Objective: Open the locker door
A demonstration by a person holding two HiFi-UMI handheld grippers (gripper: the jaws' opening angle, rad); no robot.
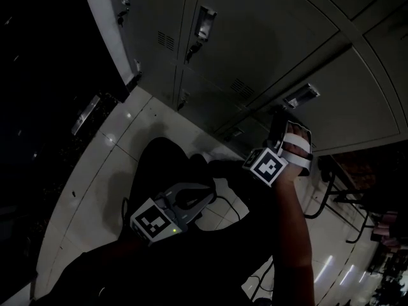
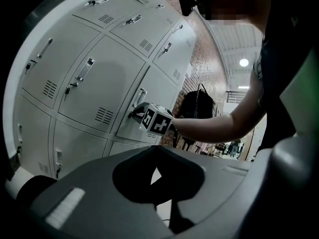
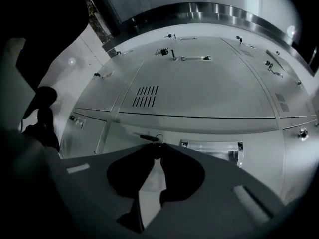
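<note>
Task at early stage: locker door point(image 1: 357, 101) lay flush with neighbouring doors, not yet opened. My right hand-held gripper point(image 3: 157, 147) clenched on key point(image 3: 145, 138) in door's lock, just beside recessed handle point(image 3: 212, 148). Turn and pull remained, by my judgement. My left hand-held gripper point(image 2: 157, 152) clenched, empty, low near my body. Only right gripper view showed key. Head view showed both grippers; left gripper view showed my arm at lockers.
</note>
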